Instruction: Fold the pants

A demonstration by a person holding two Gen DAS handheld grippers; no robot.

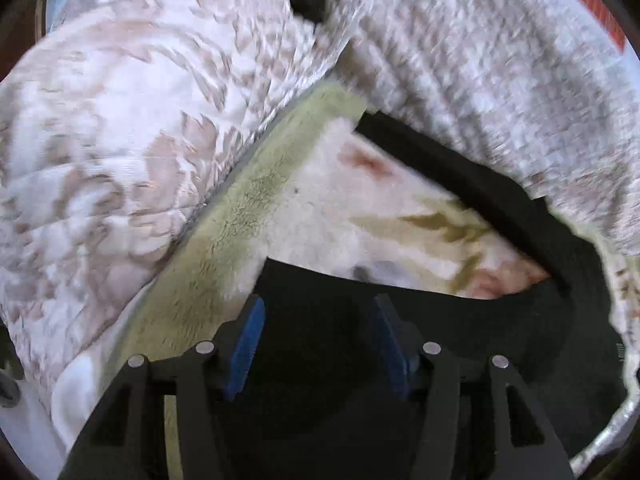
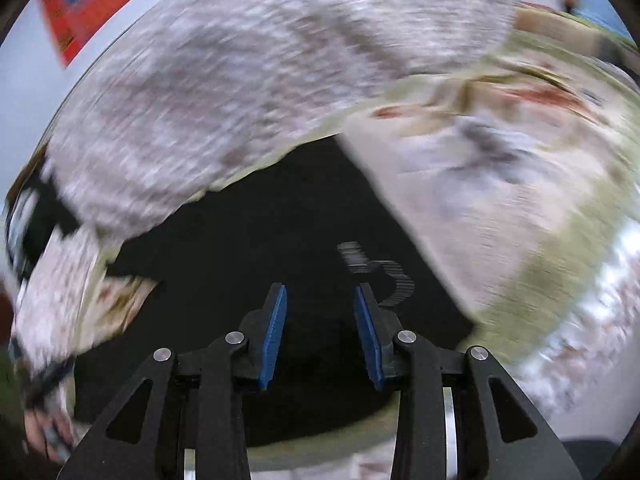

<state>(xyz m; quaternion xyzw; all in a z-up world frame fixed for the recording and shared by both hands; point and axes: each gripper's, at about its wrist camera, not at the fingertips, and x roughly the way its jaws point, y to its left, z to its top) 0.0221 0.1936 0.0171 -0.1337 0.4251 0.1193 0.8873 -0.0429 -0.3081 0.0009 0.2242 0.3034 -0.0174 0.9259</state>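
Hovering released, both grippers (image 1: 316, 320) (image 2: 320, 312) overlook soft black pants (image 1: 460, 320) on fuzzy blanket (image 1: 224, 240).

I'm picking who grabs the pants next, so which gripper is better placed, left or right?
Probably the right gripper: its open jaws sit squarely over the black pants. The left gripper is open too, nearer the fabric's edge by the floral blanket.
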